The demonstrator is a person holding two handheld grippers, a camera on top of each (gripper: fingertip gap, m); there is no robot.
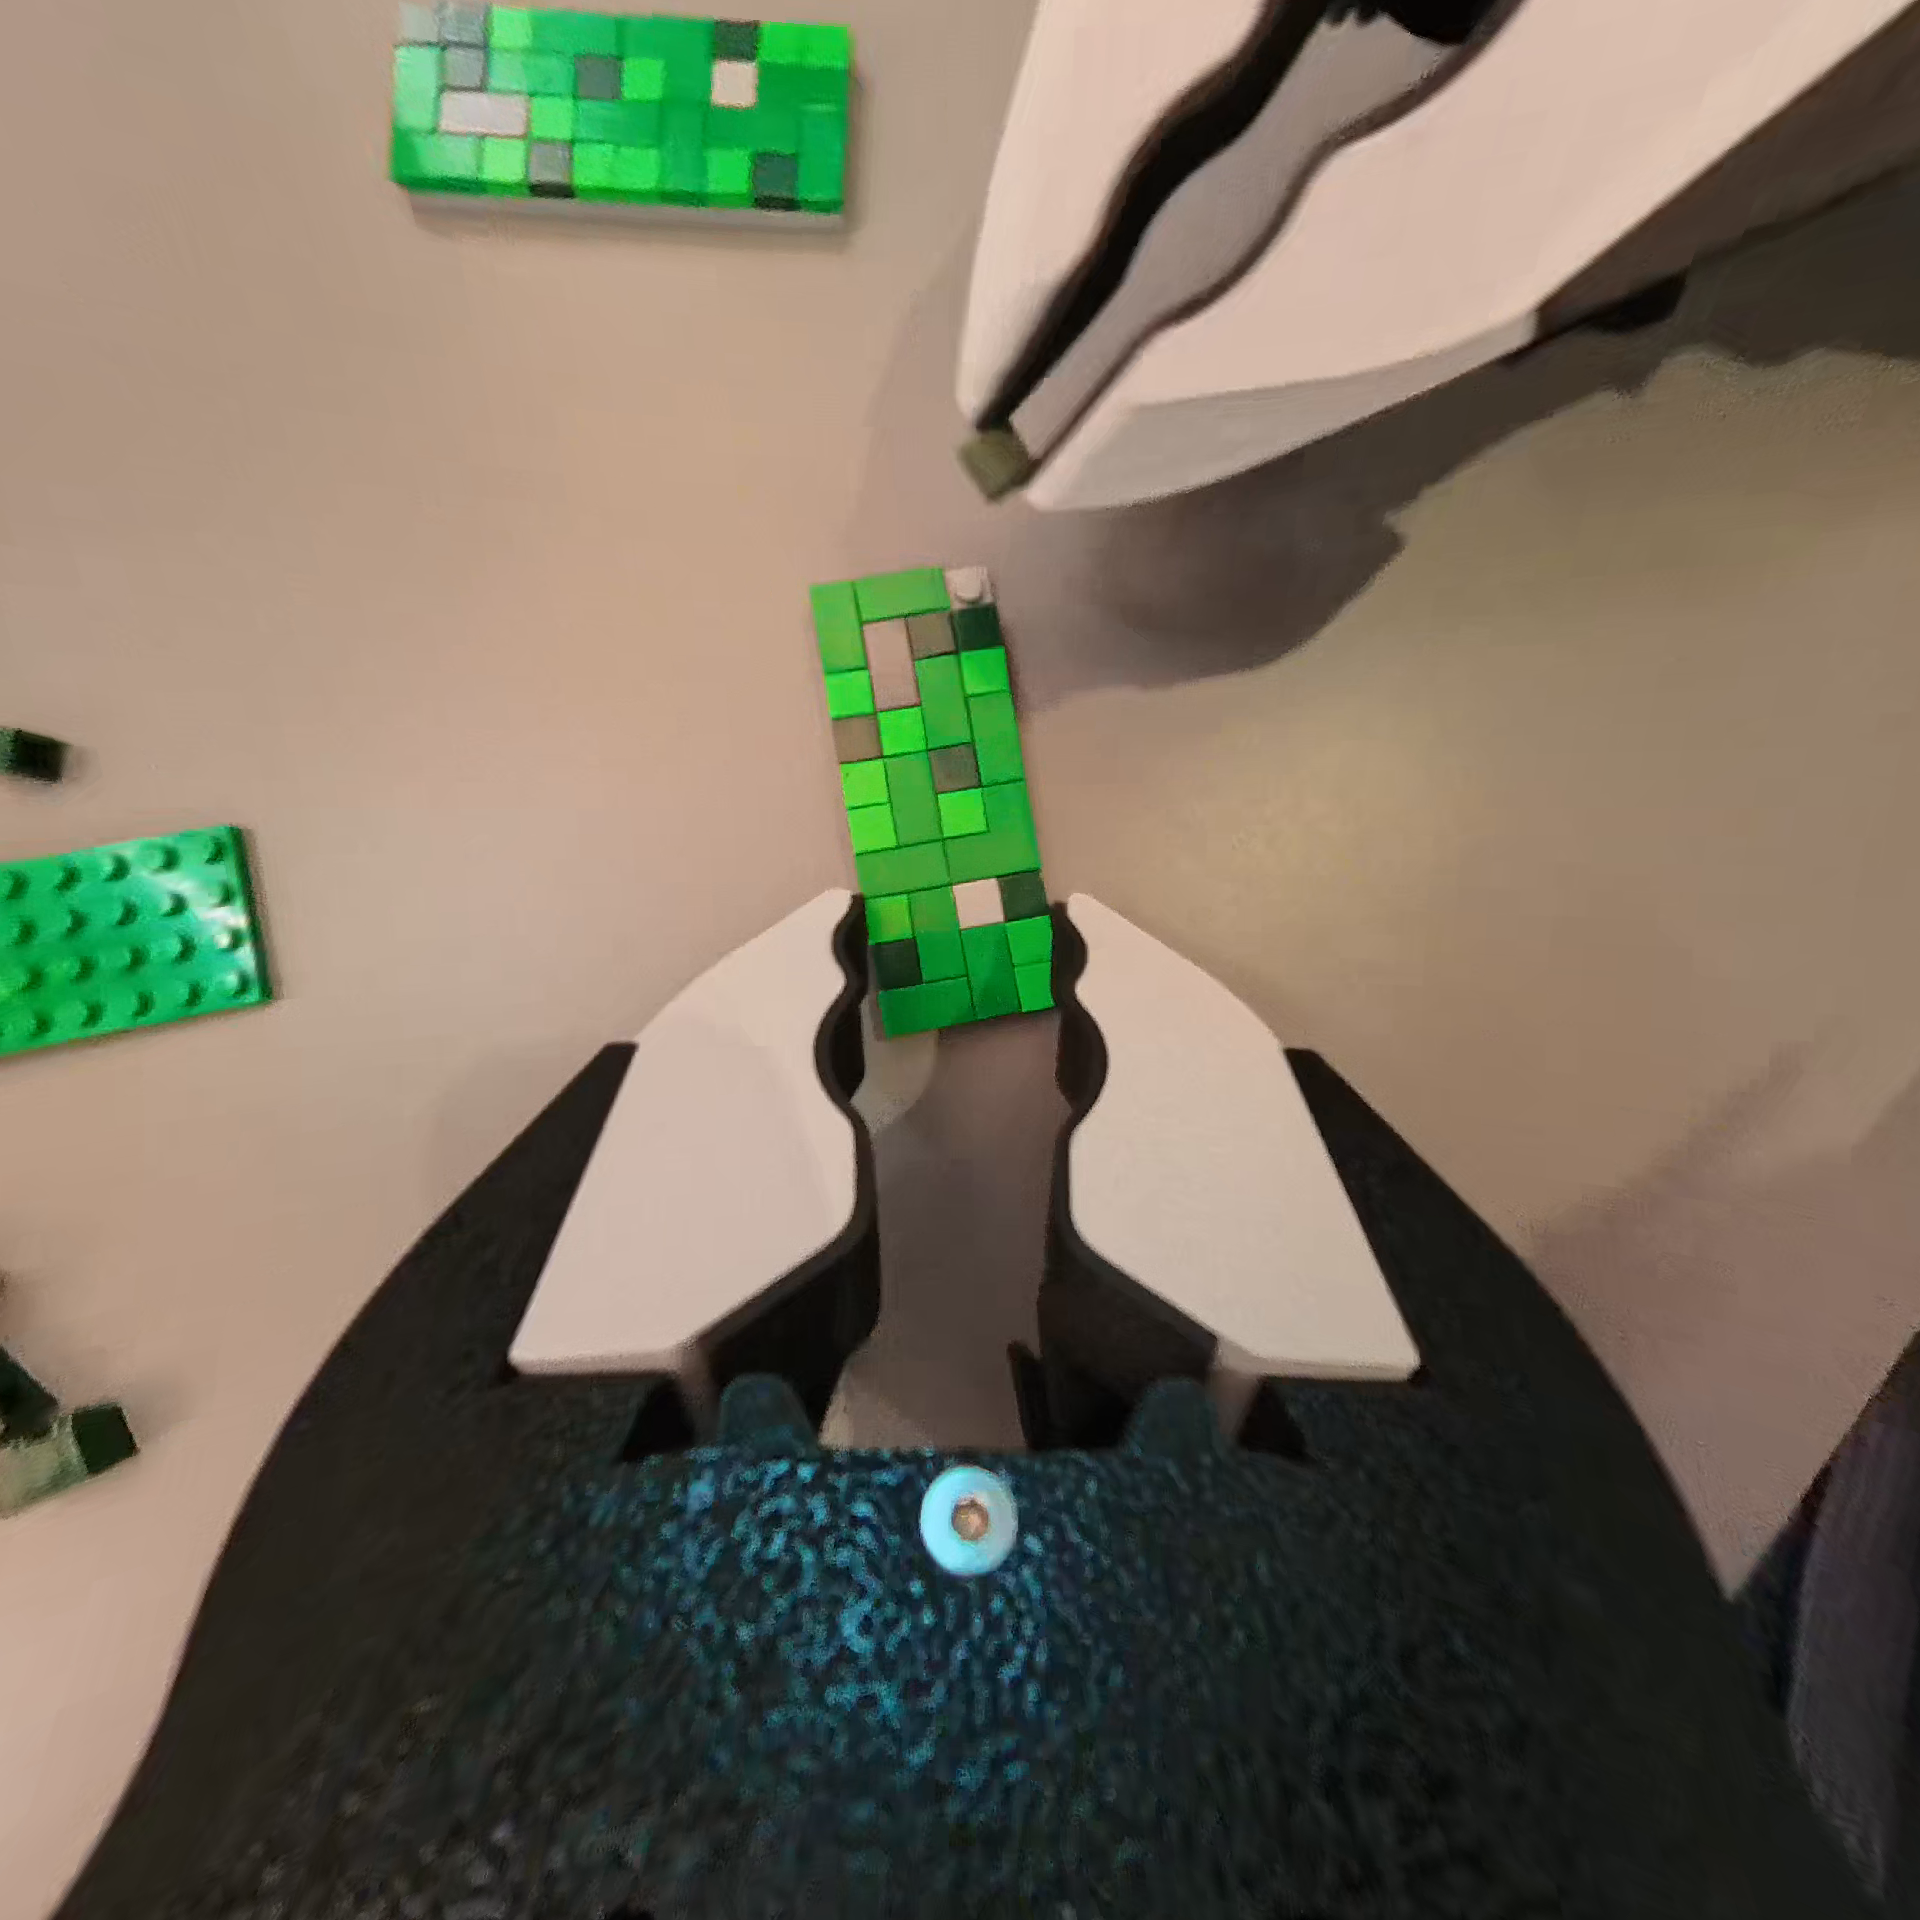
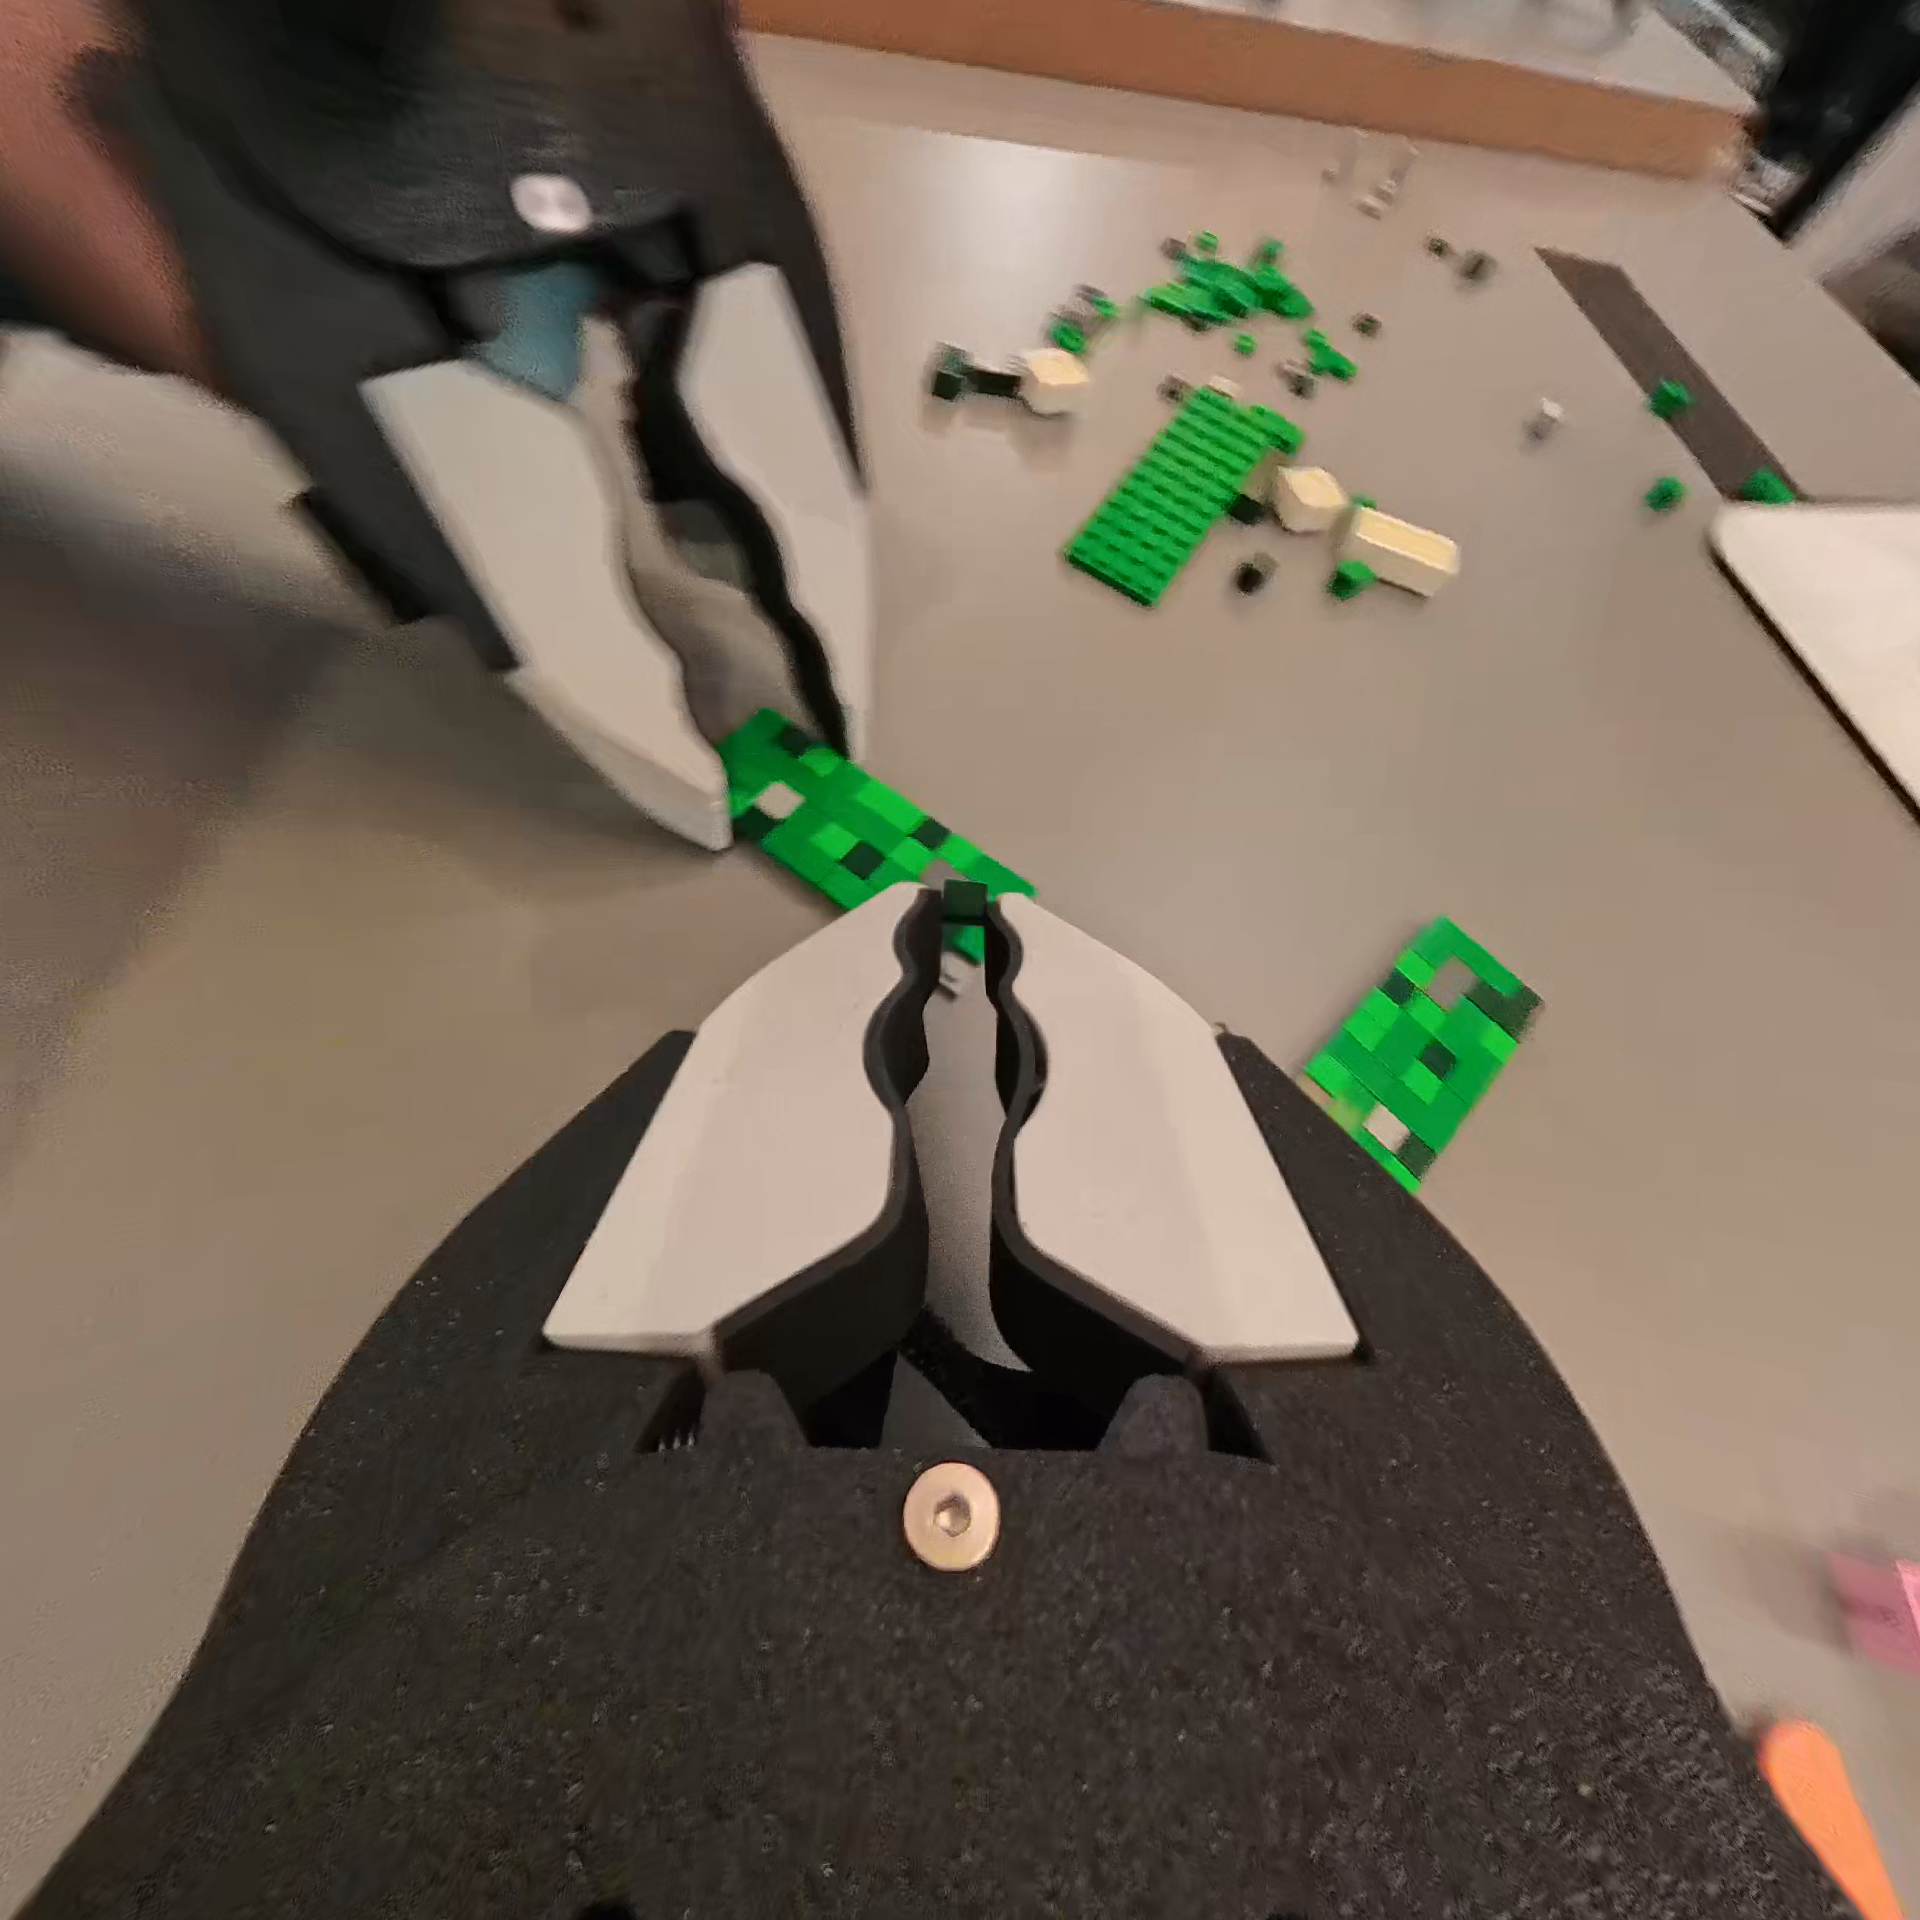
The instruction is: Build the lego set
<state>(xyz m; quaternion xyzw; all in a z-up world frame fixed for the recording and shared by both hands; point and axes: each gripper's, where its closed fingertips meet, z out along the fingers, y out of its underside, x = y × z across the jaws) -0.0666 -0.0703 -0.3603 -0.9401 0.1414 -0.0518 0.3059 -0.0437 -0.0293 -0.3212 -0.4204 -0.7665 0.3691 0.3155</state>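
A long plate covered with green, dark green and grey tiles (image 1: 930, 790) lies on the beige table. My left gripper (image 1: 956, 935) is shut on its near end, with a pad pressed against each long side. The right wrist view also shows this grip (image 2: 779, 769) on the plate (image 2: 862, 821). The plate's far corner has one bare grey stud (image 1: 971, 587). My right gripper (image 2: 961, 909) is shut on a small dark green piece (image 2: 961, 899) at its fingertips. It hovers just above the plate's far end, and it shows in the left wrist view (image 1: 1003, 447) near the bare stud.
A second tiled green plate (image 1: 623, 109) lies farther off and also shows in the right wrist view (image 2: 1423, 1039). A bare studded green plate (image 1: 125, 935) lies to the left. Loose green pieces (image 2: 1226, 286) and cream blocks (image 2: 1397, 551) are scattered beyond. Small dark pieces (image 1: 62, 1434) lie near left.
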